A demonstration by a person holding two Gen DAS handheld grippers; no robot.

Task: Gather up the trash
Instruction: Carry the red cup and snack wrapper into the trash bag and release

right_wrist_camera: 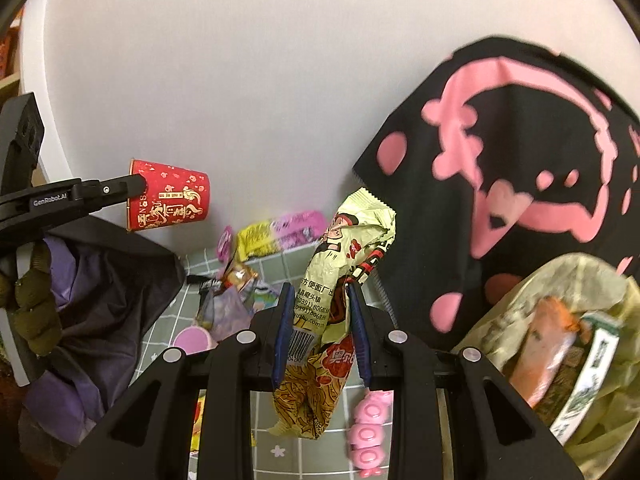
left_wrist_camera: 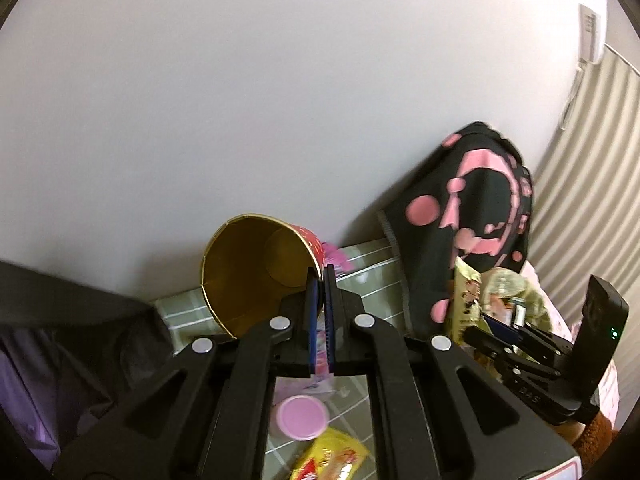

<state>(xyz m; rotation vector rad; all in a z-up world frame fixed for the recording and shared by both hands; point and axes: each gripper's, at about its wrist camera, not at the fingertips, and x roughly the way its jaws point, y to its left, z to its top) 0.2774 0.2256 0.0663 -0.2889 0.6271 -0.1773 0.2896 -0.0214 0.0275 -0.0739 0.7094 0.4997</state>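
Note:
My left gripper (left_wrist_camera: 319, 276) is shut on the rim of a red paper cup (left_wrist_camera: 256, 268) with a gold inside, held tipped on its side in the air; the cup also shows in the right wrist view (right_wrist_camera: 168, 199) above a dark purple bag (right_wrist_camera: 100, 300). My right gripper (right_wrist_camera: 320, 300) is shut on a pale green snack wrapper (right_wrist_camera: 340, 280) held upright above the green checked cloth (right_wrist_camera: 280, 264). The right gripper with its wrapper also shows in the left wrist view (left_wrist_camera: 500, 328).
Loose trash lies on the cloth: a pink lid (left_wrist_camera: 302, 417), a yellow packet (left_wrist_camera: 332, 458), a yellow-pink wrapper (right_wrist_camera: 264, 236), a pink toy (right_wrist_camera: 368, 432). A black and pink cushion (right_wrist_camera: 500, 184) leans on the wall. A translucent bag of trash (right_wrist_camera: 568, 344) sits at right.

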